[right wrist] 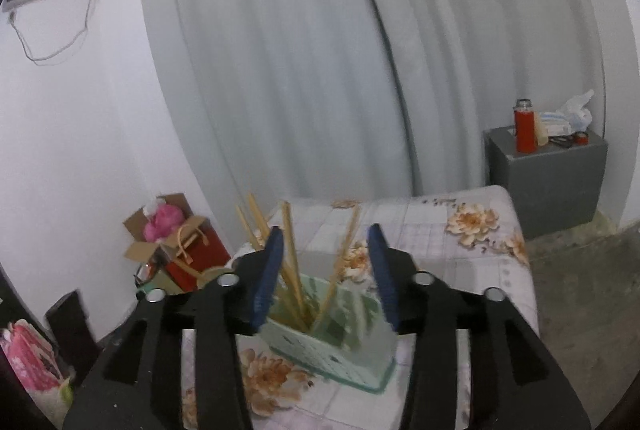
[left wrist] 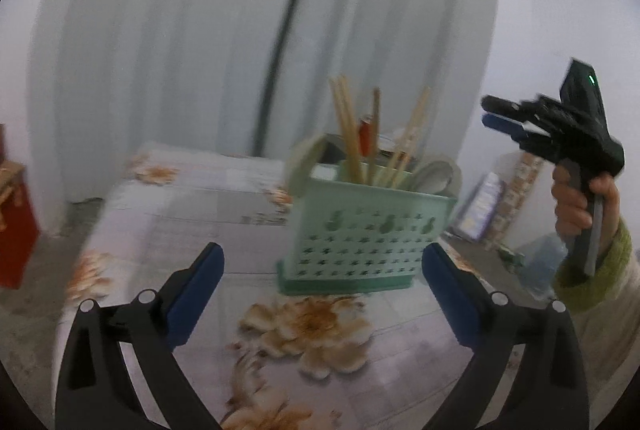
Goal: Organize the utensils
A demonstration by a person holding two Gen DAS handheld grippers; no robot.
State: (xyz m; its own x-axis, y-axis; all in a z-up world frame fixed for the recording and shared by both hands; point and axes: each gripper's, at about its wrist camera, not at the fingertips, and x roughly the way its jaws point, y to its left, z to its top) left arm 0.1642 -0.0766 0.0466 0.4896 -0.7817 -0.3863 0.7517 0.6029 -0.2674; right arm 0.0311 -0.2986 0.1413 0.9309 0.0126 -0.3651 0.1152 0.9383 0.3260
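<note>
A mint-green perforated utensil holder [left wrist: 360, 238] stands on the floral tablecloth [left wrist: 188, 197], with several wooden chopsticks [left wrist: 348, 133] upright in it and spoon bowls [left wrist: 434, 175] at its right end. My left gripper [left wrist: 322, 262] is open and empty, low in front of the holder. My right gripper [left wrist: 490, 111] is raised to the holder's right, its jaws near together there. In the right wrist view my right gripper [right wrist: 326, 242] is open and empty above the holder [right wrist: 340, 338] and its chopsticks [right wrist: 290, 258].
Grey curtains [right wrist: 320, 49] hang behind the table. A grey cabinet [right wrist: 548, 169] with a red flask [right wrist: 525, 127] stands at the far right. A red bag [right wrist: 196, 258] and a cardboard box [right wrist: 160, 226] sit on the floor to the left.
</note>
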